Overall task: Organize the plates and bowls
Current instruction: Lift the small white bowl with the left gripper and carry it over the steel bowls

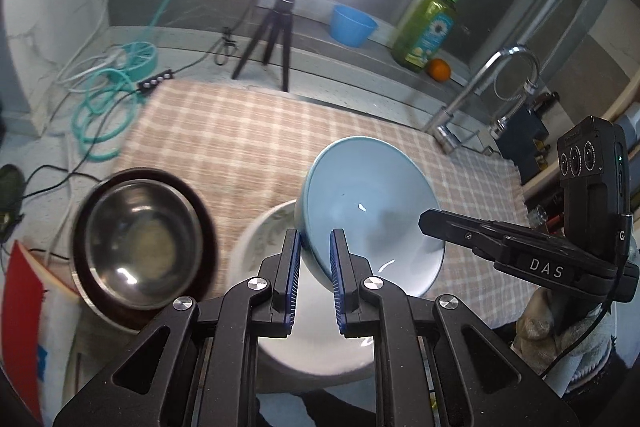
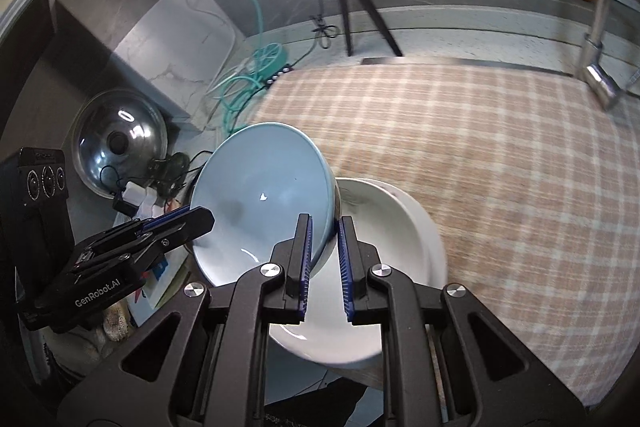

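You've got both the left gripper [image 1: 314, 251] and right gripper [image 2: 324, 243] clamped on the pale blue ceramic bowl [image 1: 372, 211] above the white bowl [image 2: 384, 227]; only your left view shows the steel bowl [image 1: 140, 239], only your right the steel lid [image 2: 120, 143].

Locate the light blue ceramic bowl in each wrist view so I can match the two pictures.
Left wrist view: the light blue ceramic bowl sits centre, tilted, its rim clamped by the left gripper.
Right wrist view: the bowl sits left of centre, its rim pinched by the right gripper.
Shared landmark: the black tripod at the back.
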`<state>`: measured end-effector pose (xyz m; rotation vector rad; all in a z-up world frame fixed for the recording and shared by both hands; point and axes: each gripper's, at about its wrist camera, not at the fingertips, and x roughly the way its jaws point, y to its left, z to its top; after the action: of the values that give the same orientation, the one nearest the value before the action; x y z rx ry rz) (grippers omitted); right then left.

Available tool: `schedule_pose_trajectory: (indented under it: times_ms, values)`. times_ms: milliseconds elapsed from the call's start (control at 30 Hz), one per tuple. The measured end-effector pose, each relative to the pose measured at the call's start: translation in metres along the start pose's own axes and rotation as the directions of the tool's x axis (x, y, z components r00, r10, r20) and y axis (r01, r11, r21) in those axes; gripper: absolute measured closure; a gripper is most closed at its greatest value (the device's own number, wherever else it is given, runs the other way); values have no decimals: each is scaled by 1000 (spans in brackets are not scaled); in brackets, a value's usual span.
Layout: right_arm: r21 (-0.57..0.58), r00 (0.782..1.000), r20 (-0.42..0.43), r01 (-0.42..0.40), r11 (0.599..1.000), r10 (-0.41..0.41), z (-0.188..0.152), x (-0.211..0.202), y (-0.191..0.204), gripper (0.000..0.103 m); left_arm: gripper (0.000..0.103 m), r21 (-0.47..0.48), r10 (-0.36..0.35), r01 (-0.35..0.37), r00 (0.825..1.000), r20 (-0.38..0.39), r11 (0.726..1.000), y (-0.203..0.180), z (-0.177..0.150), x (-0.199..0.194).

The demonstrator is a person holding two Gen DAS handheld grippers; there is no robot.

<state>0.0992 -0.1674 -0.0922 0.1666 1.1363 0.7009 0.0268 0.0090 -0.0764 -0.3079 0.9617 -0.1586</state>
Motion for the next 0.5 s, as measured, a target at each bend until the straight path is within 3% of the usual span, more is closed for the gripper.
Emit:
schedule_pose_trajectory:
  times_ms: [500]
  values:
    - [-138, 995, -86, -60, 989, 49, 23, 67, 83, 90, 90, -143, 112, -104, 992, 52, 984, 87, -5, -36]
